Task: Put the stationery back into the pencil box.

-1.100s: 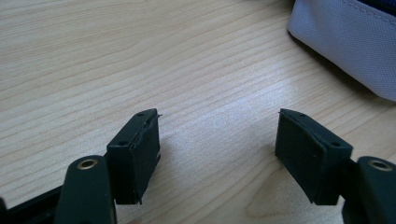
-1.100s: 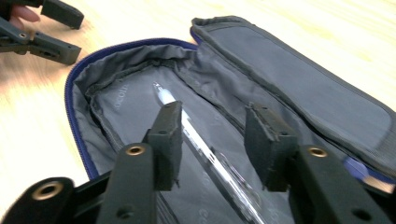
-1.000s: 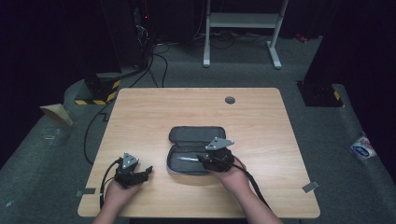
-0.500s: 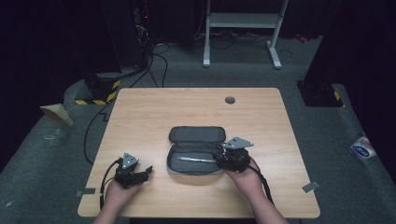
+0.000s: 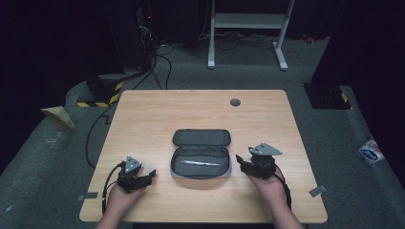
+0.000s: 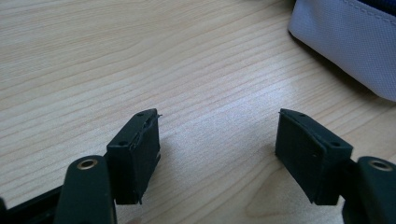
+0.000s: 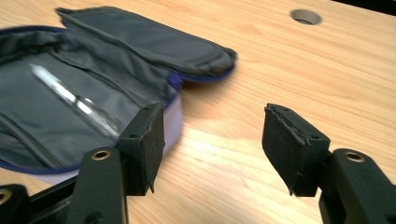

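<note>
The pencil case [image 5: 201, 155] lies unzipped at table centre, pen [image 5: 200, 163] inside; my right gripper [image 5: 244, 164] sits at its 3 o'clock, jaws just opened and empty, and my left gripper [image 5: 149, 175], also released, at 8 o'clock. Closing carelessly could snag the flap or roll the pen out. Pale wooden table [image 5: 157, 114], dark room, grey floor.
</note>
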`<control>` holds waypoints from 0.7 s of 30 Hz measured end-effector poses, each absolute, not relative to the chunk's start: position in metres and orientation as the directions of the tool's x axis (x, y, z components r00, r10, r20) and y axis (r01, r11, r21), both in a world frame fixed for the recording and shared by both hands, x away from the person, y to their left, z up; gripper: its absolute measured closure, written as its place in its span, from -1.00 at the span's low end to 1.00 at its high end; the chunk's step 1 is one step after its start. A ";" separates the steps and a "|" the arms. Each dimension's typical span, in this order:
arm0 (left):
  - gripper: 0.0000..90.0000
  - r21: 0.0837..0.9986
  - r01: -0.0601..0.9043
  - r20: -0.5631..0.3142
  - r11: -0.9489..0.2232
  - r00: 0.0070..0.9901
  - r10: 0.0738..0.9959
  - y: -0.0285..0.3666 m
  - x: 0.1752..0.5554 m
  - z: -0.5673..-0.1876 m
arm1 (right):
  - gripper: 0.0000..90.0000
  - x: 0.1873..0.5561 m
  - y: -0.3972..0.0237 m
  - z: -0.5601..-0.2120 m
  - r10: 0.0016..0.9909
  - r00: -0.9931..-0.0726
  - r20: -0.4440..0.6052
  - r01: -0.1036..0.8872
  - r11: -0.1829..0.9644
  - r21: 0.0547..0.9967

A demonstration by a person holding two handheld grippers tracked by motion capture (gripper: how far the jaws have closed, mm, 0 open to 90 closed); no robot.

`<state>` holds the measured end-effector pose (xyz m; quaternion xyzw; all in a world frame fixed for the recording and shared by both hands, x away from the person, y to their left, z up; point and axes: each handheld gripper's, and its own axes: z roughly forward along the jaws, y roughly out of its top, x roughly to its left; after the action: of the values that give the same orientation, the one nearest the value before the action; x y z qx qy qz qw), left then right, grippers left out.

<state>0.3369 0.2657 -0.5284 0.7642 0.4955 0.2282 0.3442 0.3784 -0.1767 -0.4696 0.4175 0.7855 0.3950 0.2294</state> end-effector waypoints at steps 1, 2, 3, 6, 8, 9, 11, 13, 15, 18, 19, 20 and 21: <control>-0.32 0.751 0.601 0.008 -0.273 0.405 0.914 0.266 0.337 -0.528 | -0.15 0.378 -0.181 -0.471 0.842 -0.539 -0.035 0.476 0.338 0.812; -0.31 0.751 0.601 0.009 -0.273 0.405 0.914 0.266 0.337 -0.528 | -0.15 0.377 -0.184 -0.472 0.847 -0.531 -0.033 0.482 0.334 0.810; -0.31 0.751 0.601 0.008 -0.273 0.405 0.914 0.266 0.337 -0.528 | -0.15 0.377 -0.187 -0.473 0.848 -0.528 -0.037 0.481 0.335 0.810; -0.32 0.751 0.602 0.008 -0.273 0.405 0.914 0.266 0.337 -0.528 | -0.16 0.375 -0.199 -0.478 0.863 -0.504 -0.039 0.494 0.324 0.807; -0.31 0.751 0.602 0.008 -0.273 0.405 0.914 0.266 0.337 -0.528 | -0.16 0.374 -0.205 -0.482 0.871 -0.491 -0.040 0.504 0.320 0.802; -0.31 0.752 0.600 0.008 -0.272 0.405 0.914 0.266 0.337 -0.528 | -0.16 0.374 -0.209 -0.484 0.874 -0.483 -0.044 0.508 0.321 0.799; -0.31 0.752 0.600 0.008 -0.272 0.405 0.914 0.266 0.337 -0.528 | -0.17 0.372 -0.217 -0.488 0.886 -0.462 -0.043 0.524 0.311 0.793; -0.32 0.752 0.600 0.008 -0.272 0.405 0.914 0.266 0.337 -0.528 | -0.19 0.371 -0.224 -0.492 0.895 -0.445 -0.039 0.539 0.303 0.786; -0.32 0.752 0.600 0.007 -0.271 0.404 0.915 0.266 0.337 -0.528 | -0.21 0.370 -0.231 -0.498 0.900 -0.435 -0.040 0.557 0.304 0.773; -0.32 0.752 0.601 0.007 -0.271 0.404 0.915 0.266 0.337 -0.528 | -0.22 0.367 -0.242 -0.506 0.914 -0.405 -0.030 0.588 0.286 0.757; -0.32 0.752 0.601 0.008 -0.271 0.404 0.915 0.266 0.337 -0.528 | -0.22 0.366 -0.245 -0.509 0.918 -0.397 -0.028 0.597 0.281 0.752; -0.32 0.752 0.601 0.007 -0.271 0.404 0.915 0.266 0.337 -0.528 | -0.22 0.365 -0.247 -0.510 0.919 -0.392 -0.029 0.602 0.280 0.748; -0.32 0.754 0.600 0.006 -0.268 0.401 0.916 0.265 0.337 -0.529 | -0.23 0.363 -0.249 -0.513 0.922 -0.387 -0.027 0.608 0.277 0.744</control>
<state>0.3368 0.2654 -0.5285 0.7625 0.4970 0.2287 0.3453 0.3634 -0.2487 -0.5128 0.5010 0.7635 0.3326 0.2357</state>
